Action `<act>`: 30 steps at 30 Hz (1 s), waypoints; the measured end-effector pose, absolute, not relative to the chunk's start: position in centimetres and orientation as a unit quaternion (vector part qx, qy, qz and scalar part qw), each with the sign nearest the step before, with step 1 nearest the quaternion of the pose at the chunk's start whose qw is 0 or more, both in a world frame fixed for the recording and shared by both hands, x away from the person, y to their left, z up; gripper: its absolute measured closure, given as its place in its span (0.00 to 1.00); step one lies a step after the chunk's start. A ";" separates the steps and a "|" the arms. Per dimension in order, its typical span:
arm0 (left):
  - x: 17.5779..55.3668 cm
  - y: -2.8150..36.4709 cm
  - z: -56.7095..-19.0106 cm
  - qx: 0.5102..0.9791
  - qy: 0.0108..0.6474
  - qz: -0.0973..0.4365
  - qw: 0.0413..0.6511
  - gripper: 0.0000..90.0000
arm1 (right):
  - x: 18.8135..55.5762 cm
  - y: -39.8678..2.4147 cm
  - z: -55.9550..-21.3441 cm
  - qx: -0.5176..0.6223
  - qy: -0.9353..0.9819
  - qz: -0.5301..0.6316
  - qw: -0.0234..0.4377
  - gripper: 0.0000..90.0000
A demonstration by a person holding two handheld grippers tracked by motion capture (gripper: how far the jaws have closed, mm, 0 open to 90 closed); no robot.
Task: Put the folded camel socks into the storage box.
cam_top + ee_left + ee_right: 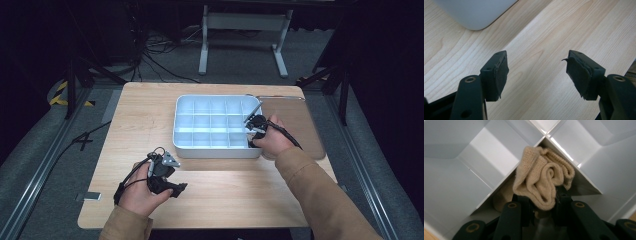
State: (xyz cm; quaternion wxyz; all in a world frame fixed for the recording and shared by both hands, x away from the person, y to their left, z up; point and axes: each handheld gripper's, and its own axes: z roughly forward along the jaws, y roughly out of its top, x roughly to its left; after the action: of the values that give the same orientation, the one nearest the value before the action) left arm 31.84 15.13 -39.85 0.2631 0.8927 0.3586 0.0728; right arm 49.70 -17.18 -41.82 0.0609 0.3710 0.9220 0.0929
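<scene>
In white divided tray (pixel 486 150): rolled beige sock (pixel 541 180), right gripper (pixel 541 207) clamping it.

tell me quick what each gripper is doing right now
left gripper: open, nothing between its jaws, over the wooden table.
right gripper: shut on a rolled beige sock, above the white divided tray.

The divided tray (pixel 212 145) sits on the worktop (pixel 225 195), ahead and to the right of the left hand-held gripper (pixel 172 187). The right hand-held gripper (pixel 544 205) reaches into the tray's near right corner. A rolled sock (pixel 541 180) sits between its jaws, over a partition crossing, with a compartment on either side
</scene>
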 end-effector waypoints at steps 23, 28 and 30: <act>32.6 14.8 -39.9 0.895 0.352 0.069 0.263 0.38 | 47.7 -19.6 -38.1 0.361 0.908 0.196 0.088 0.63; 32.6 14.8 -39.8 0.895 0.353 0.069 0.266 0.38 | 46.5 -21.0 -36.4 0.351 0.895 0.257 0.101 0.61; 32.6 14.8 -39.7 0.895 0.350 0.074 0.265 0.38 | 45.9 -21.4 -35.7 0.343 0.891 0.280 0.102 0.61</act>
State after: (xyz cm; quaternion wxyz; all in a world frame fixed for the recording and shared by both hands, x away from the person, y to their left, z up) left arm 32.57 14.79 -39.73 0.2654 0.8954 0.3499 0.0737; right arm 45.88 -21.45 -35.69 0.1017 0.3434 0.8908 0.2797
